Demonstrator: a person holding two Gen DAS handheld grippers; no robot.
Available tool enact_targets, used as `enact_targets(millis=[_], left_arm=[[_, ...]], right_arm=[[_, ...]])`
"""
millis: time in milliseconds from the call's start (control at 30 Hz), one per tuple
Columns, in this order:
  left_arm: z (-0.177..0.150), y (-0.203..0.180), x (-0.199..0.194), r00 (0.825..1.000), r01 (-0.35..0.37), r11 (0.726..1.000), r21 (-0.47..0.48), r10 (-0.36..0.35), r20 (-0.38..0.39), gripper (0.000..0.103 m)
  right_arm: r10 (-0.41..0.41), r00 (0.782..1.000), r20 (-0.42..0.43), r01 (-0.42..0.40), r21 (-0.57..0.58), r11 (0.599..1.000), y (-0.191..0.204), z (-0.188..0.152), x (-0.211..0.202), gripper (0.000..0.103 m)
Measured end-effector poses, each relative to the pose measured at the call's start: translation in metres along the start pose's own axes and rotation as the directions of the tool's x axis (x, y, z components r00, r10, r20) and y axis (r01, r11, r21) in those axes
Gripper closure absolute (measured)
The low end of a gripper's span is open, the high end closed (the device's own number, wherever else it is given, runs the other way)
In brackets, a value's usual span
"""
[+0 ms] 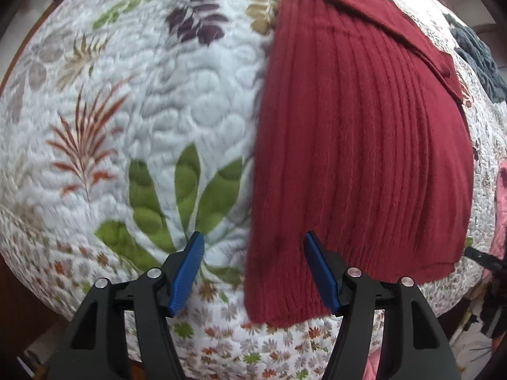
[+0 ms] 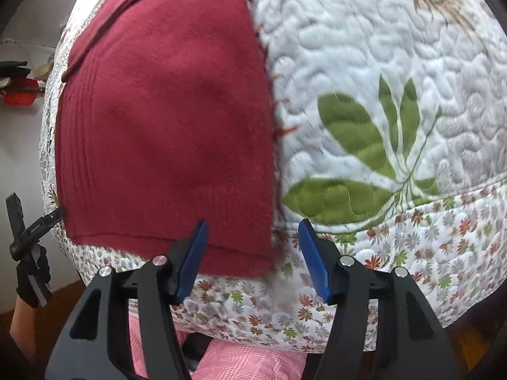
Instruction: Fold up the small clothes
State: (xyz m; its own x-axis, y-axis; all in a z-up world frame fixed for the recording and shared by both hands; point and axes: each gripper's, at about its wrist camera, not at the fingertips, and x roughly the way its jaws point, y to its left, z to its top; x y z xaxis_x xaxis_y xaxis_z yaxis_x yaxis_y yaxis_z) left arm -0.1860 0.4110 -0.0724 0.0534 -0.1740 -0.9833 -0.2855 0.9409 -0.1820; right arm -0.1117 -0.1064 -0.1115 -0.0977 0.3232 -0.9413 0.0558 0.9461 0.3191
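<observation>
Knitwear, dark red ribbed sweater [image 1: 358,145], lies flat on a quilted floral bedspread [image 1: 142,101], already doubled over with a sleeve laid across the far end. Soft, light, limp, slightly grippy knit; it will sag and drag, not slide. Best hold, judging by the layout: the ribbed hem corners nearest each tool. Left tool [image 1: 252,272] wide open, empty, straddling the hem's left corner. Right tool [image 2: 252,258] wide open, empty, over the hem's right corner; sweater [image 2: 164,120] ahead-left of it. Bedspread [image 2: 380,47] is padded and bumpy, so fabric may catch. Dark grey garment [image 1: 478,57] far ahead-right of the left tool. Pink cloth [image 2: 247,364] below the right tool.
</observation>
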Motion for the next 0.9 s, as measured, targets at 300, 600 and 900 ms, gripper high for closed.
enact_targets(millis=[300,600,900], left_arm=[[-0.019,-0.002,0.012,0.998,0.049,0.998,-0.040,-0.051,-0.042,0.038],[-0.051,-0.001,0.029,0.986,0.130,0.980,-0.148,-0.144,-0.086,0.090],[-0.047,0.010,0.001,0.964,0.260,0.948,-0.182,-0.265,-0.002,0.096]], right_arm=[[0.089,0.996,-0.007,-0.089,0.034,0.995,-0.003,0.005,0.014,0.055],[0.105,0.994,-0.042,-0.105,0.011,0.994,0.008,0.008,0.024,0.097],[0.272,0.962,0.019,-0.273,0.041,0.961,0.005,0.030,-0.018,0.098]])
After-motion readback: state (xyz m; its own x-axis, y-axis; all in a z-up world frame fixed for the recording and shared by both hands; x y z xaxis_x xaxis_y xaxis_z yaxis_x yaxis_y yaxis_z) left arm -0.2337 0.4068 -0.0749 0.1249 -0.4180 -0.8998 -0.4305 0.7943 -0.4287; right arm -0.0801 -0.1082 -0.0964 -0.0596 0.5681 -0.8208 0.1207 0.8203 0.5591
